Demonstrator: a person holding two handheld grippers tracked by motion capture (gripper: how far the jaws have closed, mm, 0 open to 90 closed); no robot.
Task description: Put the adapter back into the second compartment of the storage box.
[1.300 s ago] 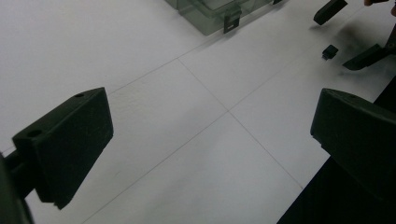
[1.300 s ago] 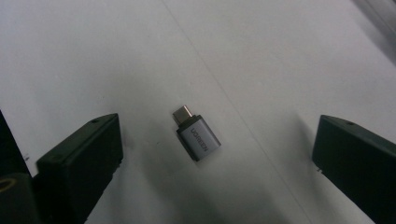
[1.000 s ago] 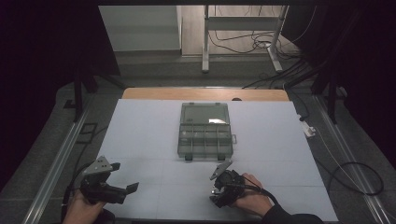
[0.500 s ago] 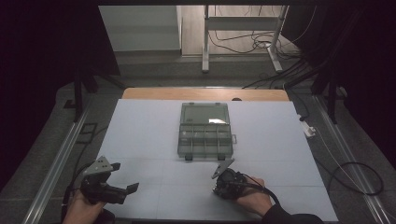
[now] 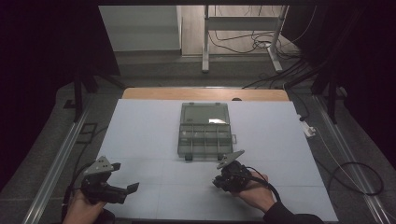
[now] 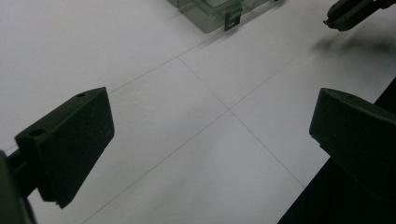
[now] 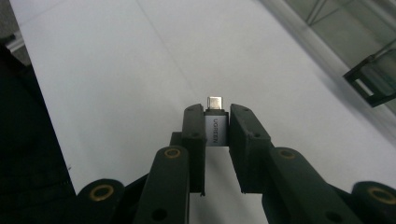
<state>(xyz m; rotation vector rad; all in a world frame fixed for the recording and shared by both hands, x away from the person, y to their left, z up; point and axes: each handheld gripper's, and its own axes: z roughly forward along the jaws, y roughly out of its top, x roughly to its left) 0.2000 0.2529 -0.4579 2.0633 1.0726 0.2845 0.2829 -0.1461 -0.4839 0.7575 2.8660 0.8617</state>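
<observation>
At lower left of the high view, the left gripper (image 5: 132, 187) hovers with jaws spread wide and empty. A clear compartment box (image 5: 204, 129) sits mid-frame. At lower right, the right gripper (image 7: 217, 123), jaws just closed, clamps a small silver adapter (image 7: 215, 126).

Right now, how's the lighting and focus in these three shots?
High view: dim, dark surroundings, glare on the organizer box lid. Left gripper view: left gripper jaws soft, a shadow under the right gripper. Right gripper view: adapter sharp, its lettering readable.
</observation>
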